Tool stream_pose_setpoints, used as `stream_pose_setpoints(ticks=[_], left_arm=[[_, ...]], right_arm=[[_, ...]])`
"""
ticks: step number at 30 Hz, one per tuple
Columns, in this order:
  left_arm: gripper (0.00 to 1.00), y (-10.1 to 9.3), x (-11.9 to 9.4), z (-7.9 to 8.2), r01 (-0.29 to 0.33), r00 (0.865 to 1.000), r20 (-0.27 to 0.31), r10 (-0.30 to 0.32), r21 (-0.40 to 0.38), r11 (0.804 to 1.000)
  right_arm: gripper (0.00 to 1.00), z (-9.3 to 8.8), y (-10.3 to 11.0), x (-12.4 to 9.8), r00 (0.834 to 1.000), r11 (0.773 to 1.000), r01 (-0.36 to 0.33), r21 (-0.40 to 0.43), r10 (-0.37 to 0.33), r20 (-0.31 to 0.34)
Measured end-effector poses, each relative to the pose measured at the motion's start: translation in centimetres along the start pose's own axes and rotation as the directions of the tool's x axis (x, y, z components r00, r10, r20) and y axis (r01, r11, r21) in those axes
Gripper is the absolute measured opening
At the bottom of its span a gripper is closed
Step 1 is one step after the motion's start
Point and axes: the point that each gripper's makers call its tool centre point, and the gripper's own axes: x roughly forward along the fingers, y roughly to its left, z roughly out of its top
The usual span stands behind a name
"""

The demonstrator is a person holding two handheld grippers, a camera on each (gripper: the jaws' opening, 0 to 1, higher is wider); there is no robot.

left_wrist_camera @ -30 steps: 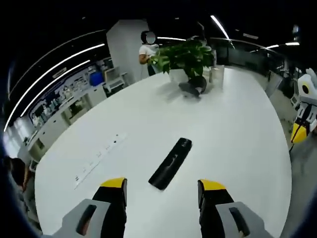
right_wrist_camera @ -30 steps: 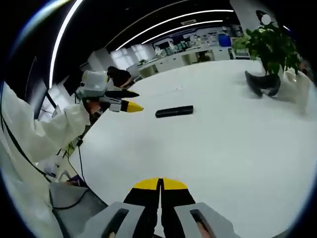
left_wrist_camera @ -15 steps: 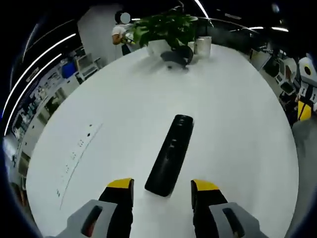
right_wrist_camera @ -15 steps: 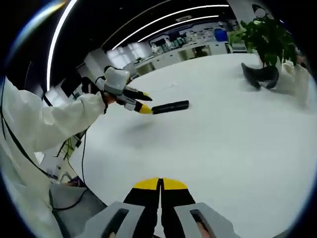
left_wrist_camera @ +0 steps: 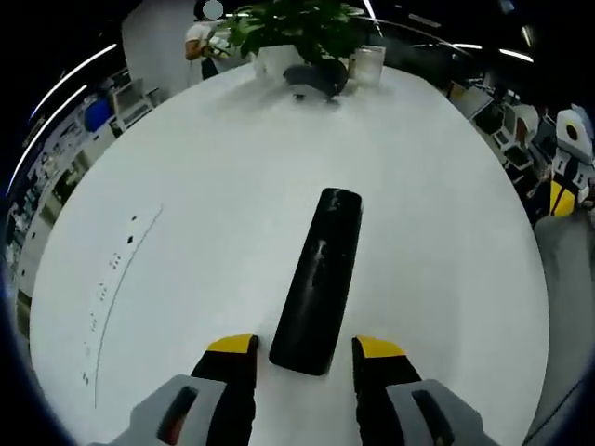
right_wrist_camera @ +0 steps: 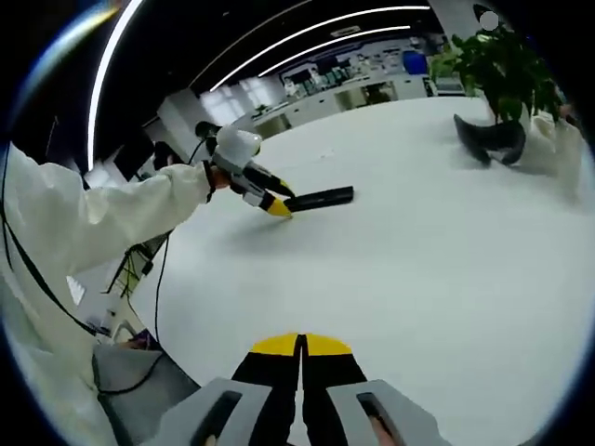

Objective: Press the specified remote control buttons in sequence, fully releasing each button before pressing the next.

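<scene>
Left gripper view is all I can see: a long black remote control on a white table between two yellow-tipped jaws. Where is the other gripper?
Observer: The right gripper hangs over bare white table, well short of the long black remote control.
Operator: Is it open too?
Observer: No, its yellow-tipped jaws are pressed together.
Operator: Who holds the left gripper?
Observer: A person's arm in a white sleeve reaches in, pointing the left gripper down at the remote's near end.
</scene>
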Motion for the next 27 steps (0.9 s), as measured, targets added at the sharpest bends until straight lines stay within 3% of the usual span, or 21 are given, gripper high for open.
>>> stream_pose_setpoints(ticks=[6,9,14,20,27], left_arm=[[0.35,-0.1,-0.2,-0.1,0.001,1.0,-0.009,-0.001,0.007,1.0],[0.23,-0.6,-0.3,-0.1,0.012,1.0,-0.026,-0.01,0.059,0.998],[0.23,-0.7,-0.4,0.1,0.005,0.999,-0.037,-0.003,0.055,0.998],[0.22,-1.4,-0.3,-0.1,0.015,0.998,-0.066,-0.007,0.111,0.994],[0.21,-3.3,-0.5,-0.7,0.032,0.993,-0.116,-0.015,0.144,0.989]], right_arm=[[0.0,0.1,0.4,0.0,1.0,1.0,-0.01,-0.002,0.01,0.003],[0.0,0.1,0.8,0.1,1.0,1.0,-0.013,-0.012,0.013,-0.002],[0.0,0.3,1.5,-0.4,1.0,0.999,-0.016,-0.032,0.016,0.008],[0.0,0.9,2.4,-1.1,0.999,0.999,-0.024,-0.04,0.025,0.033],[0.0,1.6,3.3,-1.9,0.998,0.998,-0.025,-0.059,0.028,0.053]])
